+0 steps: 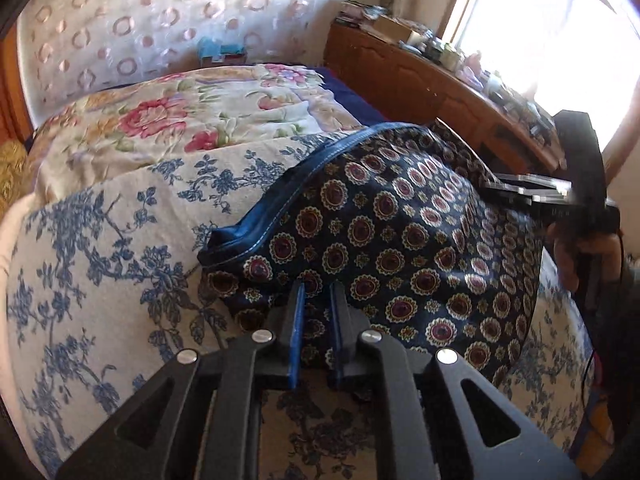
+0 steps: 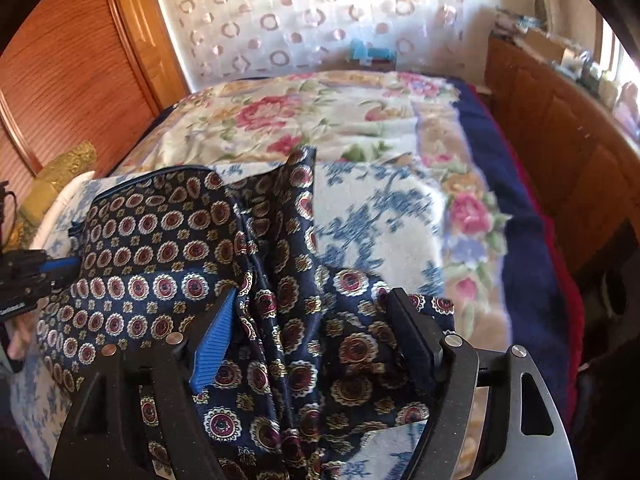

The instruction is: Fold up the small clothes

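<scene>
Patterned shorts point(image 1: 400, 232) lying on the bedsheet point(image 1: 100, 240), limp and slippery. Left gripper point(image 1: 318, 292) is pinching the hem at 6 o'clock; right gripper point(image 2: 312, 304) is spreading wide over bunched cloth.

The left tongs point(image 1: 318, 292) are pinching the near edge of the patterned navy garment point(image 1: 384, 232), which is lying on the blue-floral sheet point(image 1: 100, 248); the right tongs point(image 1: 532, 190) are touching its far corner.
</scene>
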